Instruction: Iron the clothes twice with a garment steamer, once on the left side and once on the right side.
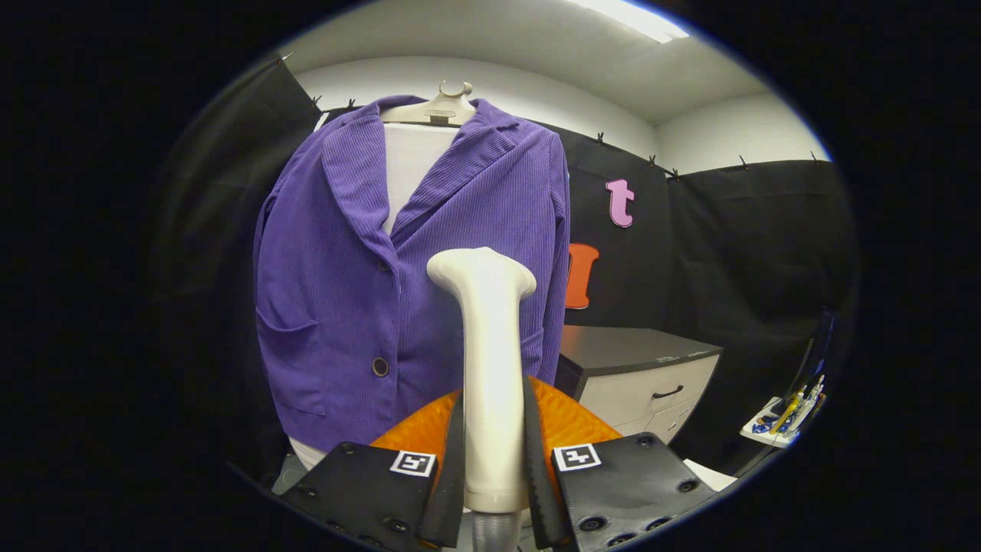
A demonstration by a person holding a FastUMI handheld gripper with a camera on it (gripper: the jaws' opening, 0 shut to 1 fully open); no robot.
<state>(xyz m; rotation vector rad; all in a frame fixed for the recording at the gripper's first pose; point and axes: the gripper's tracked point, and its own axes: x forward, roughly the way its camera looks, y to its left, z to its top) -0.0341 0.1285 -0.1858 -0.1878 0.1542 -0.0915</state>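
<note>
1. The gripper is clamped on the garment steamer, both fingers pressing its handle.
2. At twelve o'clock beyond hangs the purple jacket, apart from the steamer head.
3. Judging so, neither side's pass looks begun.

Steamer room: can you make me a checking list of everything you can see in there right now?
Surface: no worktable seen; a dark-topped drawer cabinet stands to the right of the jacket.
Job's things: a purple corduroy jacket hangs buttoned on a mannequin form with a hanger top; the white steamer handle stands upright between the fingers, its head in front of the jacket's lower front. Whether they touch cannot be told.
Clutter: a small tray of pens and bits far right.
Grippers: the gripper is shut on the steamer handle, both fingers pressing its sides.
Cables: a grey hose end below the handle; its run is hidden.
Surroundings: black cloth booth walls, white ceiling with a light strip.
</note>
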